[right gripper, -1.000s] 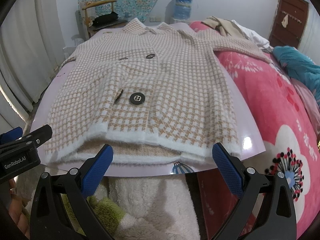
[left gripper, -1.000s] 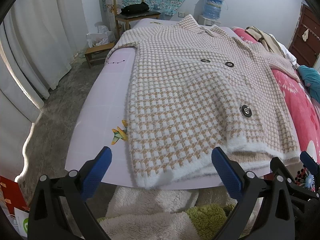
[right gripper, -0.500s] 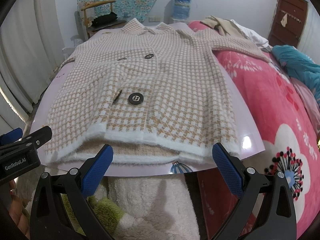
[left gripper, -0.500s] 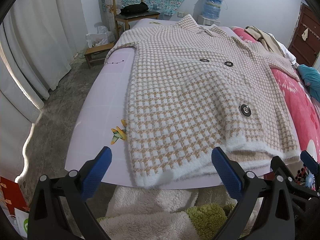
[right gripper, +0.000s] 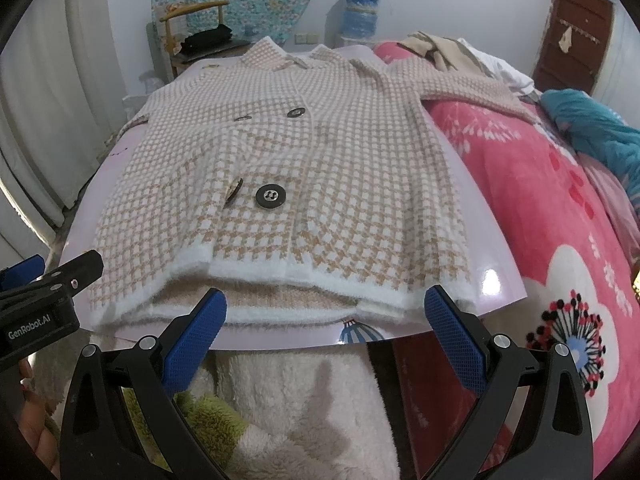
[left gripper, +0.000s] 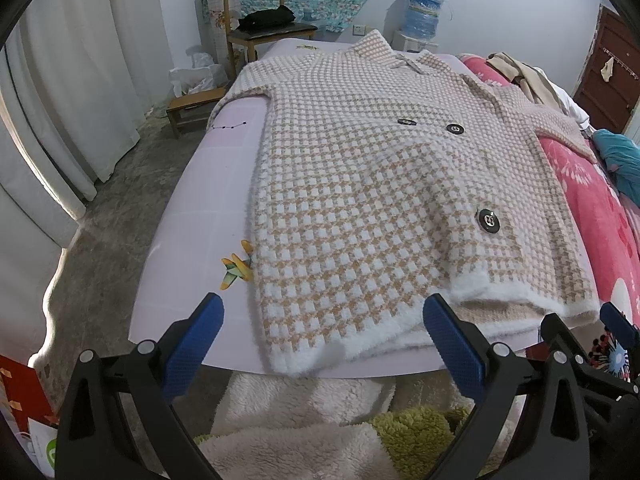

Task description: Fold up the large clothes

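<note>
Left gripper [left gripper: 323,338] spread wide and empty, right gripper [right gripper: 325,322] likewise (nothing between its blue pads), both just short of the hem at 12 o'clock, checked coat [left gripper: 372,200] lay flat on the lilac board [left gripper: 204,184], pink blanket [right gripper: 560,216] at 3 o'clock.

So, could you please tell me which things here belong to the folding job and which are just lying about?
Part of the job:
- checked coat, spread flat
- lilac board beneath it
- left gripper, open
- right gripper, open

Just lying about:
- pink blanket
- teal garment
- wooden chair
- water bottle
</note>
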The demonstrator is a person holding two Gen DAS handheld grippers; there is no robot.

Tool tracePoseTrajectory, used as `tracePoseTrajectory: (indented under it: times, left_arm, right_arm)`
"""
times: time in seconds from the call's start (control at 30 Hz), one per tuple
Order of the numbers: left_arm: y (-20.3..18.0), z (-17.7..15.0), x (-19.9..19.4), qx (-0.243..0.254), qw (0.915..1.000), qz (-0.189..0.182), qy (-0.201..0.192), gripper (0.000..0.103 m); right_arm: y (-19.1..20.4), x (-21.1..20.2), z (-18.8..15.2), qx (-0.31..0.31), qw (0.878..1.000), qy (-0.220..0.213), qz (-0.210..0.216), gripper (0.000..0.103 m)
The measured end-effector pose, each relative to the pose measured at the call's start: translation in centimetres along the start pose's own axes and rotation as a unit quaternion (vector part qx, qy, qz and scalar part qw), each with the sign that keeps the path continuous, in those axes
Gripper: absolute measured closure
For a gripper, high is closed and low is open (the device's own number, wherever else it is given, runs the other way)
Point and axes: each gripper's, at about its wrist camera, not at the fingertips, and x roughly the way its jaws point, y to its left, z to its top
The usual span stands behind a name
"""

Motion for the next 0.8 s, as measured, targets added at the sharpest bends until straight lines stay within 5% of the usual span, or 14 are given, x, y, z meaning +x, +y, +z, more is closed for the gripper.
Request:
tracePoseTrajectory:
  times: [0.8]
  left_arm:
    - [0.3,0.5,1.1,0.002,0.9999,-0.002,0.013,0.005]
  right_arm:
    - [0.2,0.7,0.5,-0.003,1.0,0.004,-0.009,0.008]
